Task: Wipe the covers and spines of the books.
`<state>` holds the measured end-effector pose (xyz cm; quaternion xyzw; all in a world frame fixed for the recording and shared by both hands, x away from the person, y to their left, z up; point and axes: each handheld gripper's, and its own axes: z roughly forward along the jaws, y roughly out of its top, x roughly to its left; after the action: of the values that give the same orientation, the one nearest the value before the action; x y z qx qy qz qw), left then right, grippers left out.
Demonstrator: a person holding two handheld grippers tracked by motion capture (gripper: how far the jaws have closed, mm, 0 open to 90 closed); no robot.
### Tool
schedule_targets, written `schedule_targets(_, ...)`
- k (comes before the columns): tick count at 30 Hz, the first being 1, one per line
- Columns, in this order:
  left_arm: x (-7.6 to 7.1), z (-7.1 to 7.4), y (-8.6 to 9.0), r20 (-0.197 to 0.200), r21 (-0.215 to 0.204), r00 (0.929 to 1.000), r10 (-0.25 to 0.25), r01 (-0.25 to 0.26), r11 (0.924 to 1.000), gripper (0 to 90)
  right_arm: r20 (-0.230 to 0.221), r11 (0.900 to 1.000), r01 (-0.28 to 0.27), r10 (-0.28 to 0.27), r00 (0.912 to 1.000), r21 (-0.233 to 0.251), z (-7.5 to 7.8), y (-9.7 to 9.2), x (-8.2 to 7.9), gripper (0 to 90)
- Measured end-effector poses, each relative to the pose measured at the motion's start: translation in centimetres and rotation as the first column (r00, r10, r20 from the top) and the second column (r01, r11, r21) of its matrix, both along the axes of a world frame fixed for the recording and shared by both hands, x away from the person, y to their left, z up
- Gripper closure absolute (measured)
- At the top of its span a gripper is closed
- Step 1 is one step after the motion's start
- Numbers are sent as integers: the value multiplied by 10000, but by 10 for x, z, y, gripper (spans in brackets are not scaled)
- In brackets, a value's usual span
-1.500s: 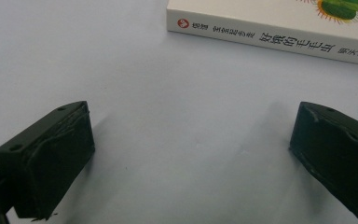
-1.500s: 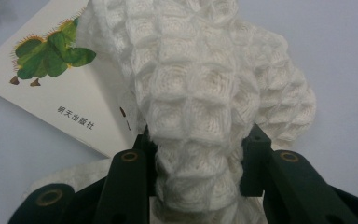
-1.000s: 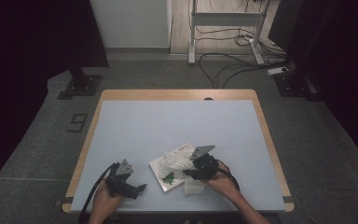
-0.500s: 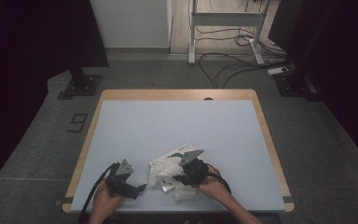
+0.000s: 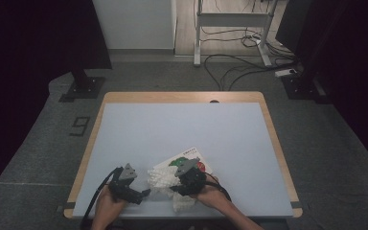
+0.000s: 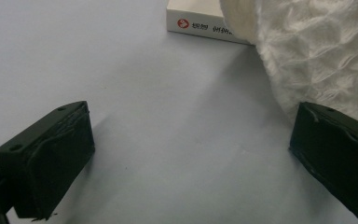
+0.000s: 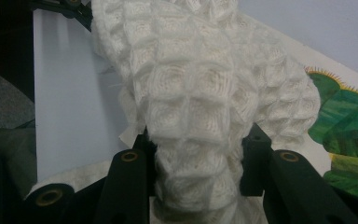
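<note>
The white waffle-knit cloth (image 5: 165,179) lies bunched at the near edge of the table (image 5: 182,124), partly draped over a picture book (image 5: 191,155) with a green and red cover. Compared with a second ago, the cloth has been drawn leftward across the book, towards the left gripper (image 5: 146,192); more of the book's far corner is now uncovered, and the bulk of the fabric sits between the two grippers rather than on top of the book. It is judged that the cloth is being pulled clear of the book, or gathered for folding, and that this step is only partly done, since a fold is still resting on the cover.

In the right gripper view, a thick wad of the cloth (image 7: 200,116) is clamped between the jaws of the right gripper (image 7: 198,172), which are closed tightly on it; the book (image 7: 345,140) is seen beneath and to the right.

In the left gripper view, the jaws are spread wide apart with nothing but bare table between them. The cloth (image 6: 317,56) reaches the right-hand jaw and may be brushing it, though contact cannot be confirmed; the book's edge (image 6: 200,25) lies just beyond. The left gripper has been kept in place.
</note>
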<state>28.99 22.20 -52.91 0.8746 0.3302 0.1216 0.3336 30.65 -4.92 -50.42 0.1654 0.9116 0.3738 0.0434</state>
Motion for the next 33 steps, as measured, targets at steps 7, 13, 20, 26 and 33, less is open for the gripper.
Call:
schedule_targets(7, 0, 0, 0, 0, 3, 10000, 1, -1, 10000, 0, 5, 10000, -24, 24, 10000, -49, 1, 5, 3, 627)
schedule_targets(13, 0, 0, 0, -1, -2, 10000, 5, -5, 10000, 0, 15, 9999, 51, -51, 10000, -94, 1, 12, 11, 629)
schedule_targets(20, 0, 0, 0, -4, 21, 10000, -13, 13, 10000, 0, 37, 9998, 165, -164, 9999, -134, 1, 22, 23, 630)
schedule_targets(26, 0, 0, 0, 1, 59, 10000, -27, 27, 10000, 0, 44, 9996, 207, -206, 9998, -205, 2, 29, 31, 630)
schedule_targets(33, 0, 0, 0, 1, 35, 10000, -12, 12, 10000, 0, 38, 9997, 221, -220, 9997, -86, 1, 26, 33, 634)
